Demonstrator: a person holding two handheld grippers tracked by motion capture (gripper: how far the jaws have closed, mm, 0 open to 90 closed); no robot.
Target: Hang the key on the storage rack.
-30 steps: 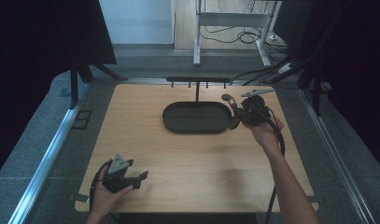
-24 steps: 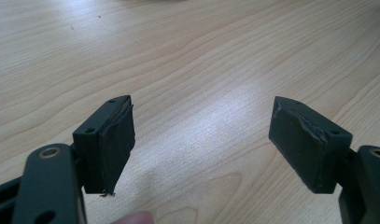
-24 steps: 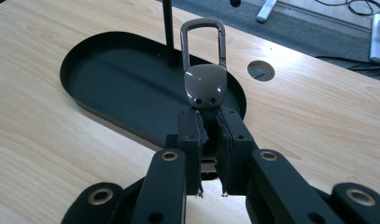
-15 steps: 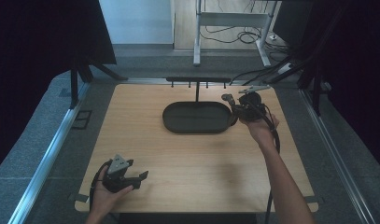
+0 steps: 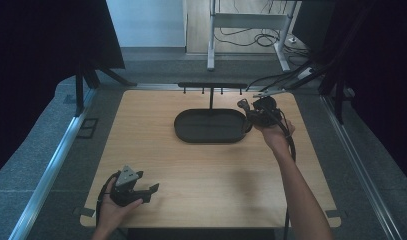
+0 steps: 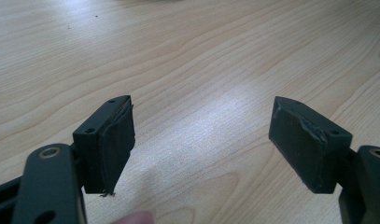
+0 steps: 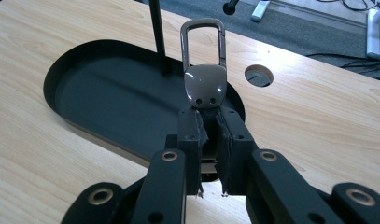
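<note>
My right gripper (image 7: 208, 126) is shut on the short strap of a metal key clip (image 7: 204, 84), whose carabiner loop points away from me. In the high view this gripper (image 5: 248, 112) hovers at the right end of a black oval tray (image 5: 206, 127), with the key clip (image 5: 241, 104) sticking out to the left. A thin post (image 7: 156, 32) rises from the tray (image 7: 108, 102) to a black bar with small hooks (image 5: 211, 85). My left gripper (image 5: 152, 189) rests at the table's near left corner. It is open (image 6: 201, 140) over bare wood.
A round cable hole (image 7: 259, 75) is cut in the wooden table (image 5: 211, 175) just right of the tray. Cables trail off the far right corner (image 5: 281, 77). Dark screens stand at both sides, and a metal rail (image 5: 51, 170) runs along the left edge.
My right gripper has shifted slightly left and farther away with the key clip, closer to the tray's right end. The left gripper has not moved.
</note>
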